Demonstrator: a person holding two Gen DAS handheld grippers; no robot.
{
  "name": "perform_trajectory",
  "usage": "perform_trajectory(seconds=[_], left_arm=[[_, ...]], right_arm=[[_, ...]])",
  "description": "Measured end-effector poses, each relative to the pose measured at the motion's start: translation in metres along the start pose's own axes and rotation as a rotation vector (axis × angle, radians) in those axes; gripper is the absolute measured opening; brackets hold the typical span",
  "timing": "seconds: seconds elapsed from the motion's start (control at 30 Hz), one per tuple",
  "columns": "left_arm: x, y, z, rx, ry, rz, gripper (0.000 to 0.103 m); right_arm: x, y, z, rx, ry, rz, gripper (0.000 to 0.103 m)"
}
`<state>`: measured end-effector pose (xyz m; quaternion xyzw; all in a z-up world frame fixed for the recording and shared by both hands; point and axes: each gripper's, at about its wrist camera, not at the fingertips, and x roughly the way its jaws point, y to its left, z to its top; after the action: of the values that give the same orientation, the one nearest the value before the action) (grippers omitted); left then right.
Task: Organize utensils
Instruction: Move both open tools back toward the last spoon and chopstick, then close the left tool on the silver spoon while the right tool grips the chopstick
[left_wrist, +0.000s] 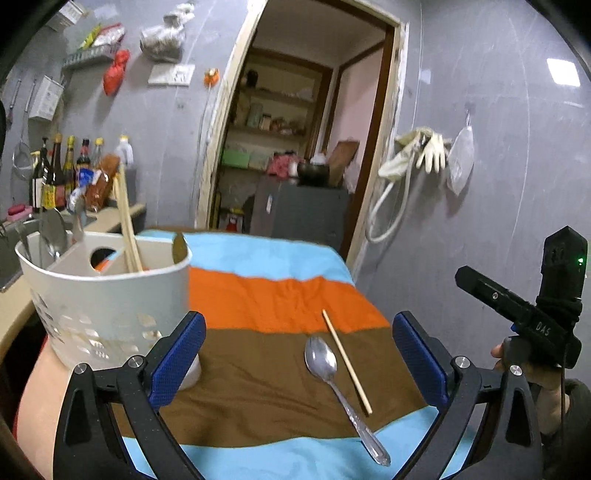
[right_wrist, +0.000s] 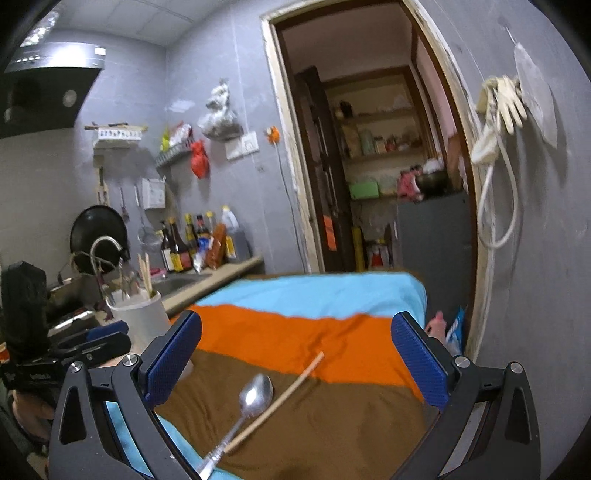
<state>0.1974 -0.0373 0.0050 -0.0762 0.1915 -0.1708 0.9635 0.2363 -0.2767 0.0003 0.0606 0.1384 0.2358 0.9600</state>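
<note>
My left gripper (left_wrist: 299, 354) is spread wide and holds nothing; the spoon (left_wrist: 321, 360) and a chopstick (left_wrist: 345, 360) lie side by side on the striped cloth (left_wrist: 258, 299) between its fingers, untouched. My right gripper (right_wrist: 297, 360) is just as wide and empty, over the same pair. The holder (left_wrist: 107, 295) stands on the surface at the left, with chopsticks in it.

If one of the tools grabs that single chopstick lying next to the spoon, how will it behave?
The chopstick looks thin, straight and stiff, so it should lift without bending and probably weighs little. It lies flat on the soft cloth, so the pads may pinch fabric. Being slender, it could roll or pivot if gripped off-centre.
</note>
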Motion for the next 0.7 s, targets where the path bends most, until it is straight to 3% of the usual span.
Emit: perform_trajectory(seconds=[0.17, 0.3, 0.5, 0.7], left_arm=[[0.025, -0.003, -0.009, 0.001, 0.122, 0.002, 0.099], [0.041, 0.000, -0.012, -0.011, 0.201, -0.005, 0.099], [0.060, 0.003, -0.015, -0.020, 0.304, -0.035, 0.095], [0.085, 0.007, -0.018, -0.021, 0.440, -0.095, 0.060]], right_arm=[[0.018, -0.013, -0.015, 0.048, 0.103, 0.002, 0.100], [0.035, -0.023, -0.027, 0.080, 0.193, 0.000, 0.077], [0.055, -0.030, -0.035, 0.117, 0.305, 0.010, 0.058], [0.073, -0.031, -0.041, 0.122, 0.396, 0.021, 0.045]])
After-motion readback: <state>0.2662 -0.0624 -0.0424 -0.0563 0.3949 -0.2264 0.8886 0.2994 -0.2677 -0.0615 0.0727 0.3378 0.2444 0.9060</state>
